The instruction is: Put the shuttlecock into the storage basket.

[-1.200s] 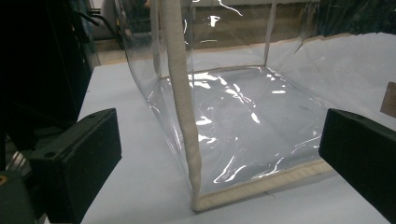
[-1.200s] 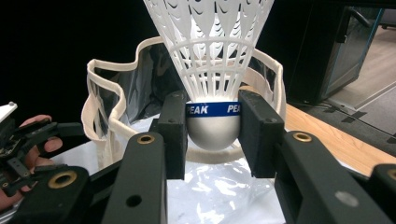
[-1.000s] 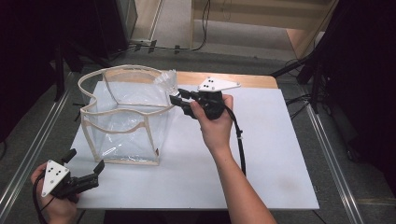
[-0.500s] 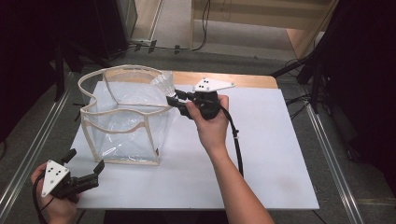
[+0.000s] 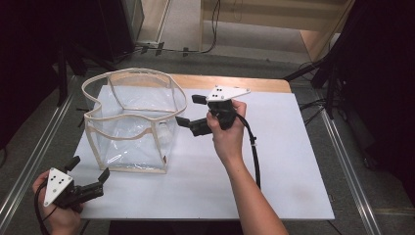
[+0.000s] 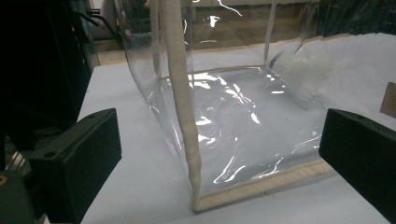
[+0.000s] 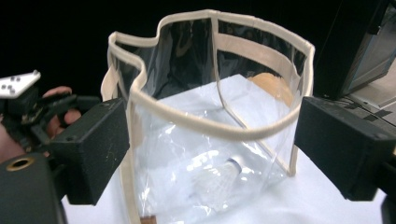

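- Here, a clear bag (image 5: 131,122) with cream trim stands upright and open-topped on the white surface (image 5: 274,181), toward its ten o'clock part in the high view.
- The right gripper (image 5: 187,111) hovers just off the bag's three o'clock side, near the rim, jaws spread and empty; no touch shows.
- In the right gripper view the bag (image 7: 210,126) sits between the two spread jaws, and a shuttlecock (image 7: 219,179) lies on the bag's floor.
- The left gripper (image 5: 90,171) is held at the surface's seven o'clock corner, just off the bag's lower corner, jaws spread and holding nothing.
- In the left gripper view the bag's trimmed corner seam (image 6: 182,102) rises between the open jaws, apart from both.
- A black cable (image 5: 254,152) trails from the right gripper along the forearm.
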A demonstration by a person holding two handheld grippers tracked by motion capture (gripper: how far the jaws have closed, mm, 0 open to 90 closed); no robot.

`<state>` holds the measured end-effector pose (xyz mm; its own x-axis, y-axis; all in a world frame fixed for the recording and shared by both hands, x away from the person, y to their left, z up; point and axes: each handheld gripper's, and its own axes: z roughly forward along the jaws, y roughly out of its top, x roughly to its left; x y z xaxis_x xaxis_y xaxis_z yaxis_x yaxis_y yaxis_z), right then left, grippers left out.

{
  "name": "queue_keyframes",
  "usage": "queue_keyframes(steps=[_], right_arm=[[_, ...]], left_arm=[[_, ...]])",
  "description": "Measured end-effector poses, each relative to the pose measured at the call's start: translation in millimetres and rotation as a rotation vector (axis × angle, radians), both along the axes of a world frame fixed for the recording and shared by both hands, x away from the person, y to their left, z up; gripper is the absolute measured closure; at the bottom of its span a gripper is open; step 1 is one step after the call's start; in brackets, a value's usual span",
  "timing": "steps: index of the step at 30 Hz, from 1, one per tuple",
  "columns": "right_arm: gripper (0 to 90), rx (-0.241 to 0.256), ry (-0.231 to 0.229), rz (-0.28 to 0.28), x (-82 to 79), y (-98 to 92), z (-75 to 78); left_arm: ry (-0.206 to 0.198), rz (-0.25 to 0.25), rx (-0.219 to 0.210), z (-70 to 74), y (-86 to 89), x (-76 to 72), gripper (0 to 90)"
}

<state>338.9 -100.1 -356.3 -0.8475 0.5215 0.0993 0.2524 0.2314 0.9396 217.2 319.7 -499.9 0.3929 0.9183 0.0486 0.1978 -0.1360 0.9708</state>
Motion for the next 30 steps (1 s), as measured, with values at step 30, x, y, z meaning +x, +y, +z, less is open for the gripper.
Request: queue_keyframes(steps=[30], right_arm=[[0.0, -0.048, -0.006, -0.041, -29.0, -47.4, -53.3]], left_arm=[[-0.003, 0.004, 0.006, -0.1, -0.6, -1.0, 0.0]])
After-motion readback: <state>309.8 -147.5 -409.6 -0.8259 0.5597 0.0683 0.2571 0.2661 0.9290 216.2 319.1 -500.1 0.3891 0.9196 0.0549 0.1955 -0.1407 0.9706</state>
